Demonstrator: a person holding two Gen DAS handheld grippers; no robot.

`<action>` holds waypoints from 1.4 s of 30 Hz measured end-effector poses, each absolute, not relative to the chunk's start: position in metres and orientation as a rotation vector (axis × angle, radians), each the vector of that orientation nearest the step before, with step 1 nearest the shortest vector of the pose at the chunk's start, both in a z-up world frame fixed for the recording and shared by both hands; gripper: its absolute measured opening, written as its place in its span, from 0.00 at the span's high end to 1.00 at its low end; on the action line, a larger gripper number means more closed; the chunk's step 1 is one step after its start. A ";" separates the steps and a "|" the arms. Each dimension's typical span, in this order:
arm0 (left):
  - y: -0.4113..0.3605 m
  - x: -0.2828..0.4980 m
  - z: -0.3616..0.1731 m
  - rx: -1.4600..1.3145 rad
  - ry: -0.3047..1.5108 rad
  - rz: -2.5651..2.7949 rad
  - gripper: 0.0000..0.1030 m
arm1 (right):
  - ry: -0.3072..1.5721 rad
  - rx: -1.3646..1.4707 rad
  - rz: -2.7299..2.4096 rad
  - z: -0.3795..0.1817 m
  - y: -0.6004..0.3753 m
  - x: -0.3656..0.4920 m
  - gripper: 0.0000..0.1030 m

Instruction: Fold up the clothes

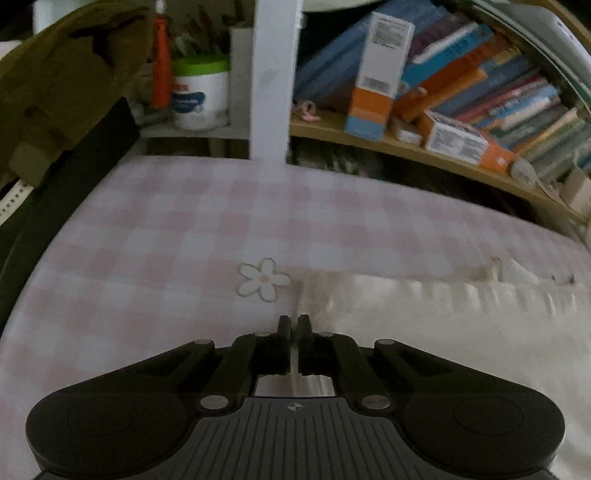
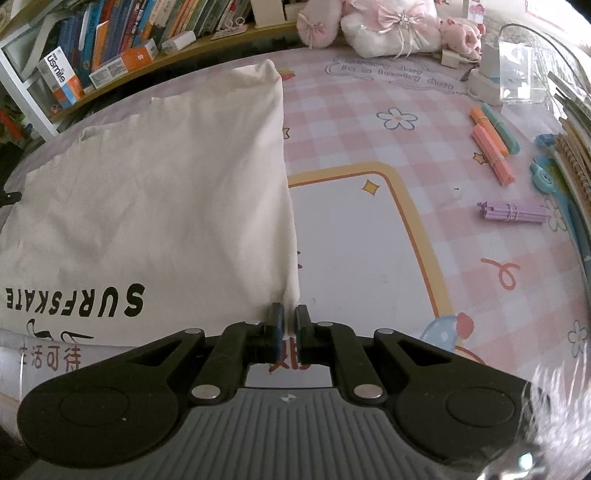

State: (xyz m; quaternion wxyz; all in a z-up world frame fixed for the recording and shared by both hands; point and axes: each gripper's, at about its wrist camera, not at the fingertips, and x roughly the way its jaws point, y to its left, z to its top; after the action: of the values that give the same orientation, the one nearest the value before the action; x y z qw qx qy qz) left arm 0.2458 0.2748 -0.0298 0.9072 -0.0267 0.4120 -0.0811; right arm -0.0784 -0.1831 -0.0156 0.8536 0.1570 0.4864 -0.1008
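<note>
Right gripper (image 2: 289, 320) only — pinches shirt (image 2: 155, 192).

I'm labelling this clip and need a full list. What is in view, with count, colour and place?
T-shirt: one, cream with black SURFSKATE print, left half of the table.
Table mat: one, pink check with flowers, under everything.
Stick bundles: several, orange, green and purple, right side.
Plush toys: a few, pink and white, far edge.
Books: many, mixed colours, shelf behind the table.
Tub: one, white with green lid, shelf.
Left gripper: black, shut, at the cream edge.
Right gripper: black, pinching the shirt's corner.
</note>
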 end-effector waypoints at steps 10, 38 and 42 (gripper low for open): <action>0.319 0.207 0.009 -0.228 0.824 -0.184 0.72 | 1.034 0.331 -0.183 -0.016 -0.189 -0.077 0.93; 0.303 0.029 -0.021 -0.242 0.980 -0.010 0.84 | 1.044 0.248 -0.093 -0.015 -0.203 -0.090 0.99; 0.299 0.018 -0.013 -0.243 0.968 0.031 0.74 | 1.036 0.279 -0.072 -0.016 -0.213 -0.091 0.99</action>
State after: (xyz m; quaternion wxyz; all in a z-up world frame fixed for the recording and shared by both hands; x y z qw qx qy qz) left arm 0.0183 0.2990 -0.0134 0.8779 -0.1166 0.4642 0.0150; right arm -0.0909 -0.2131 -0.0160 0.8589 0.1327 0.4934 -0.0344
